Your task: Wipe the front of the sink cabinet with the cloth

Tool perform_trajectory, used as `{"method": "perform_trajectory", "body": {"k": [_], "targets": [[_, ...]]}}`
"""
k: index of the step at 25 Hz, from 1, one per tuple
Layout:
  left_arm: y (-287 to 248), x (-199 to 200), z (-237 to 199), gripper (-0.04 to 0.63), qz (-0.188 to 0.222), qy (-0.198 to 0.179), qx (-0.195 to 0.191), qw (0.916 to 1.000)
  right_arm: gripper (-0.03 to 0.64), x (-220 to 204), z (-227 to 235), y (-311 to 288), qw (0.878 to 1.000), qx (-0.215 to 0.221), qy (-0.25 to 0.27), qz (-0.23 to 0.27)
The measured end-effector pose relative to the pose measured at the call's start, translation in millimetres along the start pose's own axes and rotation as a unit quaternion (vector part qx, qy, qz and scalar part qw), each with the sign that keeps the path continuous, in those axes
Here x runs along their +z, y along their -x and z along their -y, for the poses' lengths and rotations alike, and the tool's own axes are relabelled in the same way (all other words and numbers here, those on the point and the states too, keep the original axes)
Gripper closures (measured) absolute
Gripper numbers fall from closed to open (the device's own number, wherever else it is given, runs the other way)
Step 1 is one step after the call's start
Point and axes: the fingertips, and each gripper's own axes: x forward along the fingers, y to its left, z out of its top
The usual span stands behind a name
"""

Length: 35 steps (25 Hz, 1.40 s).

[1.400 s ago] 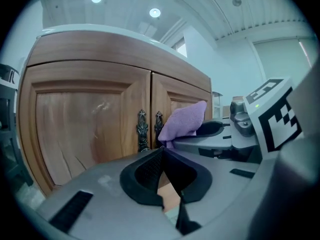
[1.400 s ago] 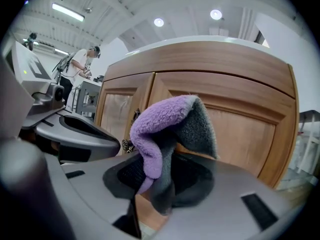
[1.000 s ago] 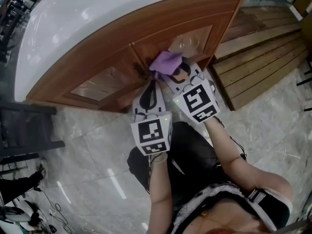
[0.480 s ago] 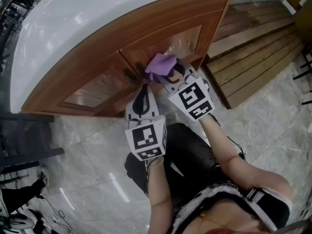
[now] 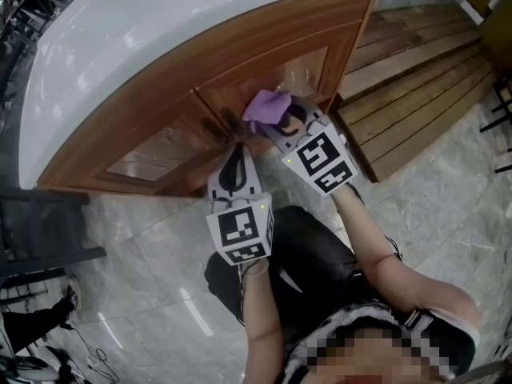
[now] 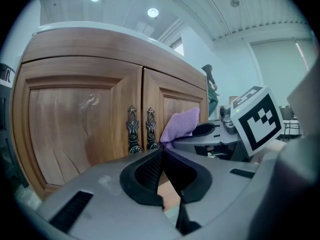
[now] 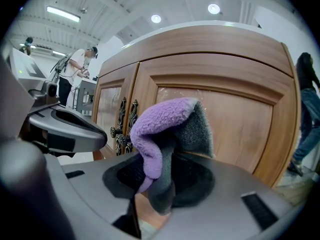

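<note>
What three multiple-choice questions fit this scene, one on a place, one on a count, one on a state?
1. Where is the cloth?
A. on the floor
B. in the right gripper
C. on the countertop

2. How many handles sit where the cabinet doors meet?
A. one
B. two
C. four

3. How is the left gripper?
A. open
B. shut on the cloth
C. shut and empty

Answers:
1. B, the cloth is pinched between the right gripper's jaws.
2. B, one handle sits on each side of the seam.
3. C, the left gripper's jaws meet with nothing between them.
</note>
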Motion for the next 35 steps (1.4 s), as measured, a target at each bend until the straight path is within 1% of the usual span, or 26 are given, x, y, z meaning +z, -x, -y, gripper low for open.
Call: {"method": "perform_trajectory", "body": {"k": [6, 12, 16, 26, 31, 35], "targets": [[1, 2, 1, 0.595, 0.002, 0.001, -0.003, 1.0, 0.437, -1, 10, 7, 1.0, -0.008, 0.004, -0.004], [-1, 3, 6, 0.595, 0.001, -0.001, -0.011, 0.9999, 0.438, -9, 33, 18, 0.999, -0.03, -0.002, -0.01], [-3, 2, 6, 0.595, -0.001, -0.002, -0.013, 0.9999, 0.439, -14, 44, 22, 0.999, -0.042, 0.003, -0.017], [-3, 0, 9, 0.595, -0.005, -0.005, -0.016, 0.9998, 0.437, -25, 64, 30, 0.998, -0.063, 0.002, -0.029], [-3, 0, 11, 0.595, -0.008, -0.01, -0.021, 0.9997, 0.437, -33, 82, 38, 0.995, -0.086, 0.004, -0.04], [-5, -4, 15, 0.595, -0.015, -0.016, -0.023, 0.9995, 0.438, -38, 91, 42, 0.995, -0.087, -0.003, -0.041]]}}
